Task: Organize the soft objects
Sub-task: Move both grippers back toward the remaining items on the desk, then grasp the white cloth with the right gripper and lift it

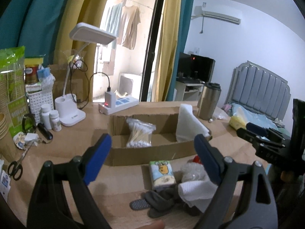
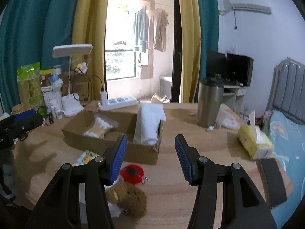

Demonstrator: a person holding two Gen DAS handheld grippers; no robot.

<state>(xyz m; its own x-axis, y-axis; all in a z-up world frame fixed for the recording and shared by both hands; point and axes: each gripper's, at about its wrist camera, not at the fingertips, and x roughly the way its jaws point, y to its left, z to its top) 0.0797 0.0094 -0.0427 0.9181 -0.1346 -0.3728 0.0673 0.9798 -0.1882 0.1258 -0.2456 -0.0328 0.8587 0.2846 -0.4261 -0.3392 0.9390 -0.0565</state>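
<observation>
Both grippers, left (image 1: 152, 150) and right (image 2: 150, 152), hover over a wooden table (image 2: 219, 152) with jaws released, grasping nothing. Nearest lie grey socks (image 1: 162, 202), a white cloth (image 1: 196, 192), a tissue pack (image 1: 163, 175) and a brown plush toy (image 2: 129, 198). Beyond, a cardboard box (image 1: 144, 152) holds cotton swabs (image 1: 140, 134) and a white towel (image 2: 148, 124).

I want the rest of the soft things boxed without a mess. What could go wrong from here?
The folded white towel leans over the cardboard box wall and might tip out if bumped. The red tape measure sits against the brown plush toy, so it could get grabbed along with it.
</observation>
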